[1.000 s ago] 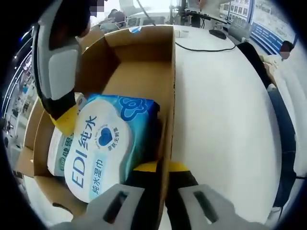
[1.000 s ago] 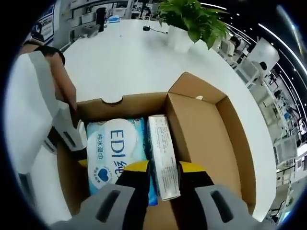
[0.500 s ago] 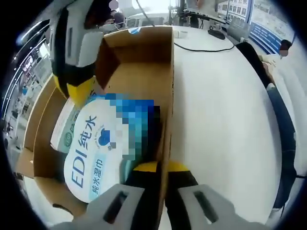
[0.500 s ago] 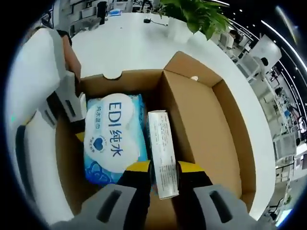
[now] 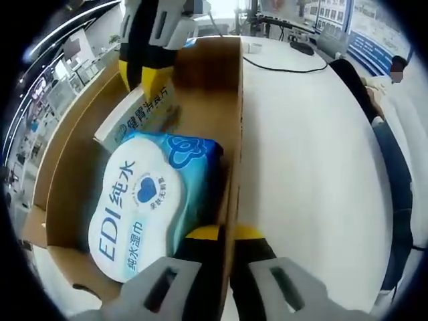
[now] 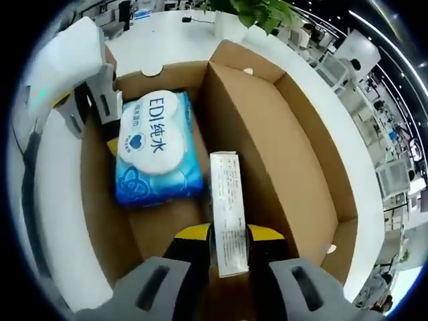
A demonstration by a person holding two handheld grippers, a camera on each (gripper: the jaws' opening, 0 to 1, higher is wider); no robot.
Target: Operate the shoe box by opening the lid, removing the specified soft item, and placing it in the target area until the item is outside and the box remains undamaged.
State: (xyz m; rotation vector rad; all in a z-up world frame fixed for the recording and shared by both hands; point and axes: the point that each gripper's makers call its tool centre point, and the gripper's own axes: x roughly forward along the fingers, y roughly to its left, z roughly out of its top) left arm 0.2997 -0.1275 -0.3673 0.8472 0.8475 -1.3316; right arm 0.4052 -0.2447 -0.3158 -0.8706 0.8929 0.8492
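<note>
The open cardboard shoe box (image 5: pixel 235 100) (image 6: pixel 267 134) lies on a white table. Inside it lies a blue soft pack of wet wipes (image 5: pixel 144 200) (image 6: pixel 157 144) with a white oval label. My left gripper (image 5: pixel 226 234) is shut on the box's side wall, next to the pack; in the right gripper view the left gripper (image 6: pixel 93 110) sits at the box's left wall. My right gripper (image 6: pixel 227 235) is shut on a slim white carton (image 6: pixel 227 214) with green print, held above the box floor. In the left gripper view the right gripper (image 5: pixel 150 70) holds that carton (image 5: pixel 140 114) just beyond the pack.
The box lid (image 6: pixel 314 134) lies folded open beside the box. A black cable (image 5: pixel 287 67) and a keyboard (image 5: pixel 304 47) rest on the white table (image 5: pixel 307 167). A seated person (image 5: pixel 388 134) is at the table's edge. A potted plant (image 6: pixel 257 10) stands beyond the box.
My right gripper has lifted the white carton up off its spot beside the wipes pack and drawn it away. The left gripper has stayed clamped on the wall.
</note>
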